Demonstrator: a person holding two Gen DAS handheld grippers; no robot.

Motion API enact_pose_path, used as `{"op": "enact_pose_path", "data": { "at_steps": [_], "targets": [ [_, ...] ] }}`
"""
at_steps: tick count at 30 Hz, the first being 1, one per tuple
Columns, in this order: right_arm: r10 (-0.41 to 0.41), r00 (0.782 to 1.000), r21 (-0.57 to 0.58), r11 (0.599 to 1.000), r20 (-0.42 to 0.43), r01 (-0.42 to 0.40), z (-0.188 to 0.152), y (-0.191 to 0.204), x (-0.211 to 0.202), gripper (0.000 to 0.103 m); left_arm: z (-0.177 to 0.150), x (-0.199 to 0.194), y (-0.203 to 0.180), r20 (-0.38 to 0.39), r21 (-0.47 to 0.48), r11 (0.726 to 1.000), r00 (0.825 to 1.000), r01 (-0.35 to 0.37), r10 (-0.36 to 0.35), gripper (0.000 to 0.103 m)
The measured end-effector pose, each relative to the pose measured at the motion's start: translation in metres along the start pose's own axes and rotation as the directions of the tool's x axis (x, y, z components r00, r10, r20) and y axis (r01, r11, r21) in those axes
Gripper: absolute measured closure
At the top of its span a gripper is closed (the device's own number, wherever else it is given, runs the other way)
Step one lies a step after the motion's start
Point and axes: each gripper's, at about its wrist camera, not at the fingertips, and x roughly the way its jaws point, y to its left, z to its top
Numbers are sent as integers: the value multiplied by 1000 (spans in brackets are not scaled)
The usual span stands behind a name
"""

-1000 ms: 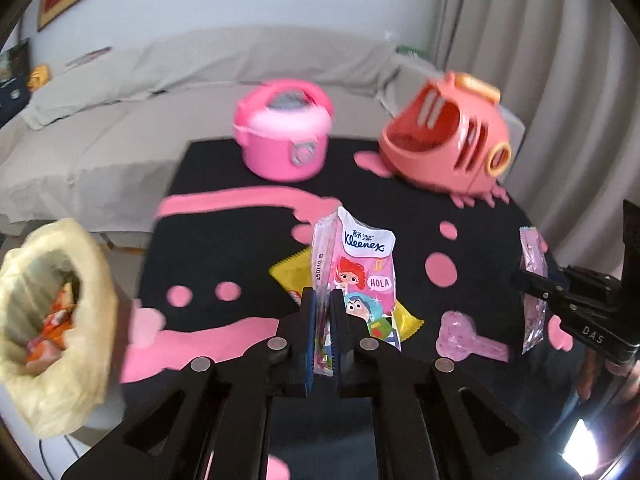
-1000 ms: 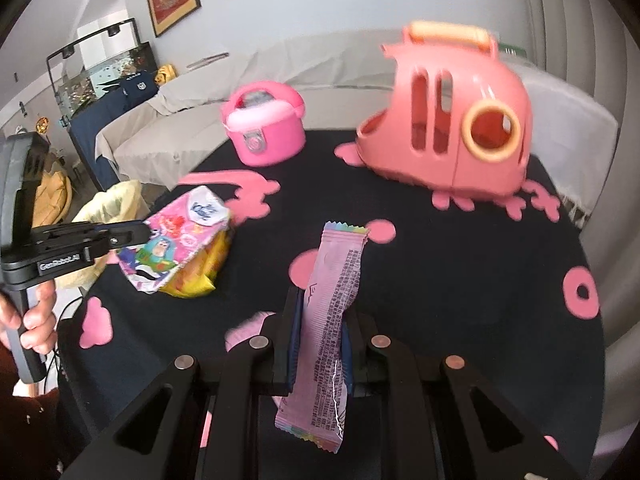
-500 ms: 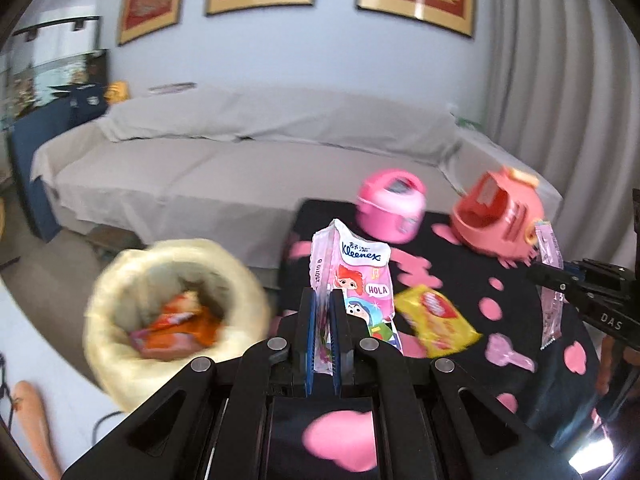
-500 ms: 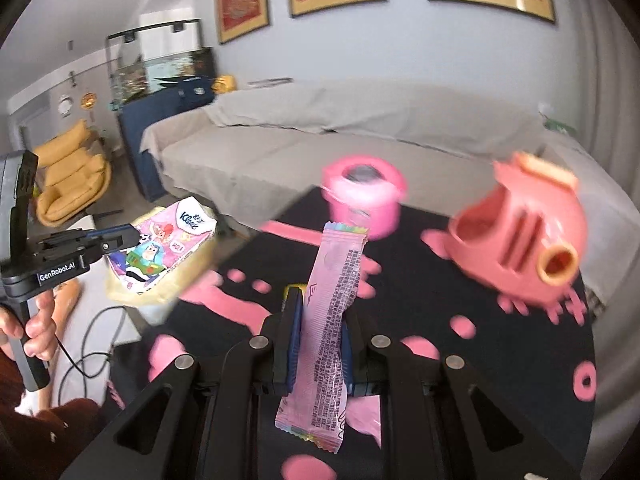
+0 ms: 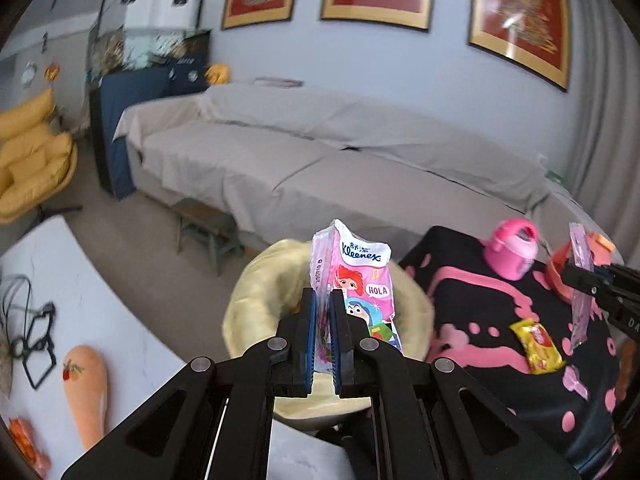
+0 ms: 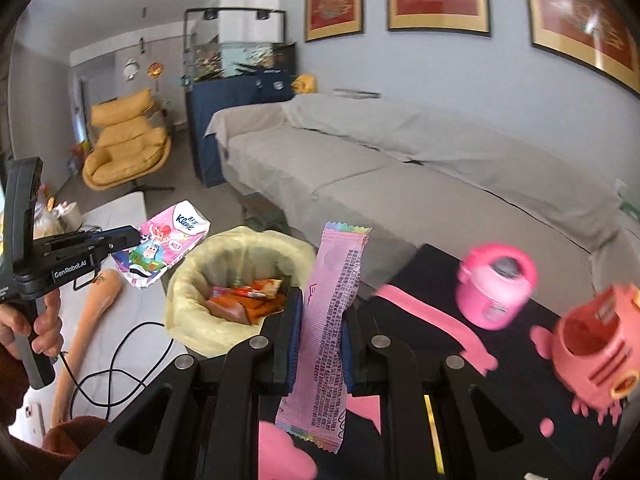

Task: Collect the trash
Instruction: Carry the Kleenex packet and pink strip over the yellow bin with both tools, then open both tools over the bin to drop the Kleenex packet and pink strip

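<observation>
Left gripper (image 5: 324, 334): pinching the tissue pack (image 5: 354, 280), long axis upright, above the bin (image 5: 256, 304).
Right gripper (image 6: 318, 340): pinching the pink wrapper (image 6: 330, 320), long axis upright, near the bin.

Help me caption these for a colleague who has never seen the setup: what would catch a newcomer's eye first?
Two black grippers, each clamped on trash: the left gripper pinches a pink cartoon-printed Kleenex tissue pack, the right gripper a long pink crinkled snack wrapper. Just beyond both sits a bin lined with a pale yellow bag, orange wrappers already inside. To the right, a black tablecloth with pink splotches carries a pink toy rice cooker.
</observation>
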Motion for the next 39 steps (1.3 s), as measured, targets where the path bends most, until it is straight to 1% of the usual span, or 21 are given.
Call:
{"op": "enact_pose_path", "data": {
  "at_steps": [4,7,9,12,13,14,15,16,17,18,21,25,28,30,31,32,33,34,36,37,39],
  "targets": [
    [20,999,-26,999,-38,-21,4,12,32,88,-1,32,19,-58,-73,996,997,55,-60,96],
    [20,997,-37,999,-71,-23,4,15,53,88,-3,69,25,-96,-129,985,987,116,-129,96],
    [15,996,-38,999,-89,-19,5,15,65,88,-3,91,23,-112,-144,980,982,137,-153,95],
    [14,994,-34,999,-112,-18,11,14,86,88,-3,119,24,-142,-175,974,975,144,-170,87],
    [15,993,-30,999,-116,-19,13,13,92,88,-3,127,28,-153,-196,971,974,138,-170,80],
    [21,992,-26,999,-122,-24,15,13,98,87,-4,134,35,-163,-229,966,973,124,-163,68],
    [27,992,-21,999,-125,-30,16,13,104,88,-5,137,38,-168,-246,963,974,110,-154,59],
    [36,991,-18,999,-131,-39,18,14,112,87,-6,138,43,-169,-267,959,975,96,-144,44],
    [40,990,-17,999,-136,-43,20,16,118,87,-8,136,49,-155,-279,956,979,86,-133,39],
    [47,989,-14,999,-141,-50,22,18,126,87,-9,133,52,-141,-277,958,984,70,-113,38],
    [95,982,5,995,-165,-95,26,28,153,87,-10,115,61,-91,-245,969,996,-26,4,28],
    [182,962,54,983,-203,-175,32,47,199,87,-9,91,73,-3,-250,961,993,-117,120,17],
    [240,930,75,971,-278,-228,30,71,243,87,-9,79,78,26,-239,954,980,-183,195,15],
    [250,897,78,968,-364,-238,23,84,270,87,-10,73,80,31,-220,954,976,-205,217,14],
    [251,864,82,967,-436,-240,15,90,287,87,-11,70,81,35,-213,954,974,-210,222,14],
    [255,844,89,966,-473,-242,11,93,297,87,-12,68,81,40,-206,955,973,-214,227,14],
    [262,802,99,964,-537,-248,2,96,312,87,-13,66,83,42,-200,956,973,-214,227,13],
    [263,770,104,963,-581,-249,-6,98,322,88,-15,65,83,41,-193,958,974,-212,224,12],
    [254,739,101,964,-624,-246,-18,100,331,88,-15,67,84,33,-184,961,976,-207,216,11],
    [251,733,99,964,-633,-245,-22,100,334,87,-16,67,85,27,-182,963,977,-201,210,11],
    [252,739,105,965,-625,-241,-23,97,332,86,-18,70,87,12,-186,961,978,-203,209,11]
  ]
}}
